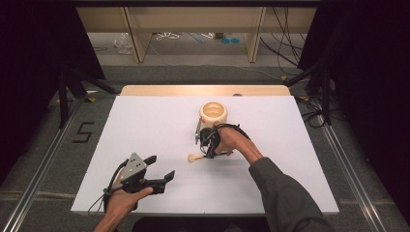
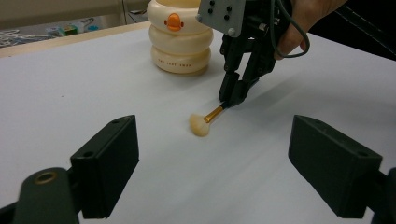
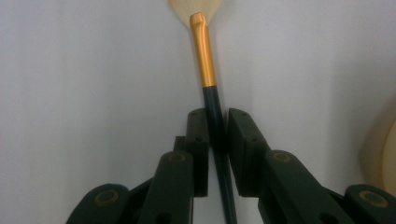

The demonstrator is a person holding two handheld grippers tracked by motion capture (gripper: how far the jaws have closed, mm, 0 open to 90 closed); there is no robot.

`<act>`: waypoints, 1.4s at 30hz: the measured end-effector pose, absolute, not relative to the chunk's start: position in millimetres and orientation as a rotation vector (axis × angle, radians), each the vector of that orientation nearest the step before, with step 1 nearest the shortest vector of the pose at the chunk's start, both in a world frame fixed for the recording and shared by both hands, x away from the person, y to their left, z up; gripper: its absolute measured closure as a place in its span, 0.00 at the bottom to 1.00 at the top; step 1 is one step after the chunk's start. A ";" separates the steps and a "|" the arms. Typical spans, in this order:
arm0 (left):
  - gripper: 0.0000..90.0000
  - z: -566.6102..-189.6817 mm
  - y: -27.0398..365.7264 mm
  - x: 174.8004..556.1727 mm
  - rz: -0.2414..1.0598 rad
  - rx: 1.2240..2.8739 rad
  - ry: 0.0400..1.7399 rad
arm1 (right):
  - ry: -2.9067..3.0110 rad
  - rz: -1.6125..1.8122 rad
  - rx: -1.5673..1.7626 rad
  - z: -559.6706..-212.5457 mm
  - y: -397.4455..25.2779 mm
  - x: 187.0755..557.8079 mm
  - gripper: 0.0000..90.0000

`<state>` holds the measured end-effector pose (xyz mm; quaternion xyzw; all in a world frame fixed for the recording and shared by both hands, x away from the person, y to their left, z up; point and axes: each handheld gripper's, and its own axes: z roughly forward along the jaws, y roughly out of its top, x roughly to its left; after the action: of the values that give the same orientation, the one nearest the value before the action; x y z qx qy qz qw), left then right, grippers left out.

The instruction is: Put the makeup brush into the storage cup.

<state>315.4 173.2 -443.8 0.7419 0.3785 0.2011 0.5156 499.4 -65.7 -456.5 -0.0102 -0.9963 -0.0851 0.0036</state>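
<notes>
On the smooth white table (image 1: 145, 125), the right gripper (image 3: 217, 135) clamps a fluffy brush (image 3: 205, 60) by its slim dark handle near a rounded cream pot (image 1: 213, 114), while the left gripper (image 1: 162, 169) rests wide open.

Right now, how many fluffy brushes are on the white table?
1. The cream-bristled makeup brush with the gold ferrule and dark handle lies before the cream duck-faced pot, its handle between the right gripper's jaws.

Black jaws, grey plate (image 1: 136, 163), perhaps dark-grey sleeve (image 1: 285, 193).
</notes>
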 end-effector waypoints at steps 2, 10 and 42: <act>0.18 -443.8 173.1 315.4 0.483 1.782 0.909 | -3.115 -0.229 -0.083 -455.3 -65.9 497.5 0.89; 0.18 -444.2 172.6 315.2 0.476 1.778 0.916 | -3.108 -0.220 -0.097 -455.0 -65.1 497.6 0.91; 0.18 -443.9 173.3 315.5 0.482 1.784 0.912 | -3.128 -0.241 -0.103 -455.2 -64.2 499.0 0.93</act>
<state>315.5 173.3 -443.9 0.7424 0.3795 0.2006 0.5144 499.0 -64.2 -455.2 -0.0327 -0.9965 -0.0768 0.0013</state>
